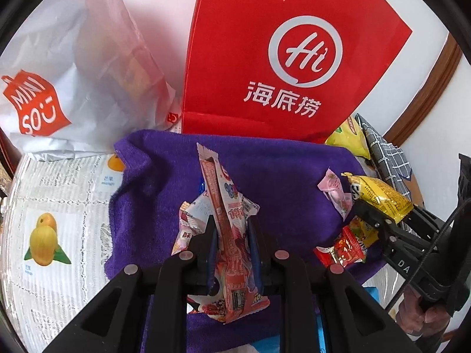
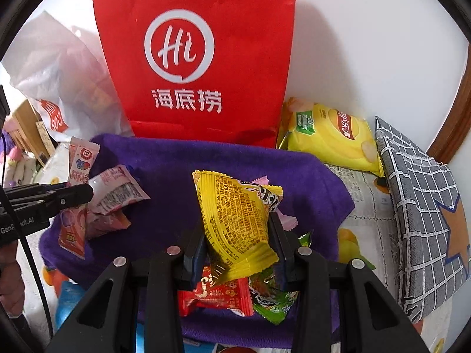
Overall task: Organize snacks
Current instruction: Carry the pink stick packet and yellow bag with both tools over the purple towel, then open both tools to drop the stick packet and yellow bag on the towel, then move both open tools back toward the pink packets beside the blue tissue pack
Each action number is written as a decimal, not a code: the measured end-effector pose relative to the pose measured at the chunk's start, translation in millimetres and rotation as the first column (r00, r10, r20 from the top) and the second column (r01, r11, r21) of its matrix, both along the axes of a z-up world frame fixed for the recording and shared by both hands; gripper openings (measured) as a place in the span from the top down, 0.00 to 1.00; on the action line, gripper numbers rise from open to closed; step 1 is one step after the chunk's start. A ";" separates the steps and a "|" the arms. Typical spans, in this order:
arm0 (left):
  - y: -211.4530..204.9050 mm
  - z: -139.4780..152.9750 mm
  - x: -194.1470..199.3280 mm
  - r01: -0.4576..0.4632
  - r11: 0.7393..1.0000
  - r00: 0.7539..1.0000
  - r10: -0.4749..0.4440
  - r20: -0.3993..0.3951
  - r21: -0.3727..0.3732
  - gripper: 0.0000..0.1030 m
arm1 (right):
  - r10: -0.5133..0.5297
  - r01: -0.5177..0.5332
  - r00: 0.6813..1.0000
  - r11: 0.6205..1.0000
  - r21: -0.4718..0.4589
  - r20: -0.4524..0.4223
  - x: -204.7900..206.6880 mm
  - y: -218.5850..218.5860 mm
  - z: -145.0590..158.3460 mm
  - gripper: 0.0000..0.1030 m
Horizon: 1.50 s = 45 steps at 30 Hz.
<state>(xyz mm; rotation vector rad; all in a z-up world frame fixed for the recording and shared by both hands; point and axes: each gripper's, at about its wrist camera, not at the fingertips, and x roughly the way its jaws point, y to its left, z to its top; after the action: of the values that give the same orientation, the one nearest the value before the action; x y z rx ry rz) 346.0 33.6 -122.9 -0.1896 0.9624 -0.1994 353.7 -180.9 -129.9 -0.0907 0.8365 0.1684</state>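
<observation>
My left gripper [image 1: 231, 226] is shut on a long red-and-white snack packet [image 1: 226, 214], held above the purple towel [image 1: 164, 182]; it also shows in the right wrist view [image 2: 78, 188]. My right gripper [image 2: 238, 226] is shut on a yellow snack packet [image 2: 235, 214], also lifted over the towel; it appears in the left wrist view [image 1: 379, 197]. A red packet [image 2: 217, 294] and a green packet [image 2: 270, 300] lie on the towel under the right gripper. Pink-white packets [image 2: 117, 197] lie under the left gripper.
A tall red paper bag [image 2: 194, 58] stands behind the towel, with a white plastic bag [image 1: 59, 88] to its left. A yellow chips bag [image 2: 329, 135] and a grey checked pouch [image 2: 421, 211] lie at the right. A fruit-print tablecloth [image 1: 59, 206] covers the table.
</observation>
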 end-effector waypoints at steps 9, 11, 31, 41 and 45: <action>-1.4 -4.7 3.6 0.013 1.000 1.000 -0.013 -0.007 -0.005 0.79 | -0.006 0.006 1.000 1.000 -0.017 -0.022 6.1 -0.6 -9.1 0.62; -2.3 -4.6 3.5 0.019 1.000 1.000 -0.019 -0.012 -0.006 0.79 | -0.009 0.009 1.000 1.000 -0.023 -0.021 5.1 -1.1 -8.8 0.57; -19.2 30.2 -26.8 0.052 0.998 0.997 -0.054 0.053 0.046 0.44 | -0.102 0.102 0.992 0.995 0.001 0.079 -48.0 -20.4 45.5 0.28; -13.7 63.2 -83.0 0.028 0.995 0.991 -0.040 0.127 0.095 0.44 | -0.183 0.179 0.977 0.983 0.051 0.108 -99.5 -43.1 67.3 0.21; -9.0 71.7 -106.9 0.013 0.995 0.989 -0.027 0.145 0.095 0.44 | -0.195 0.188 0.972 0.980 0.063 0.132 -123.6 -46.3 73.5 0.21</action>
<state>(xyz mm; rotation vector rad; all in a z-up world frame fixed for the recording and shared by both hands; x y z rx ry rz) 239.1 24.5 -51.3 -0.0777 0.8260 -0.1838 230.1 -227.2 -56.4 0.0257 0.6981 0.0010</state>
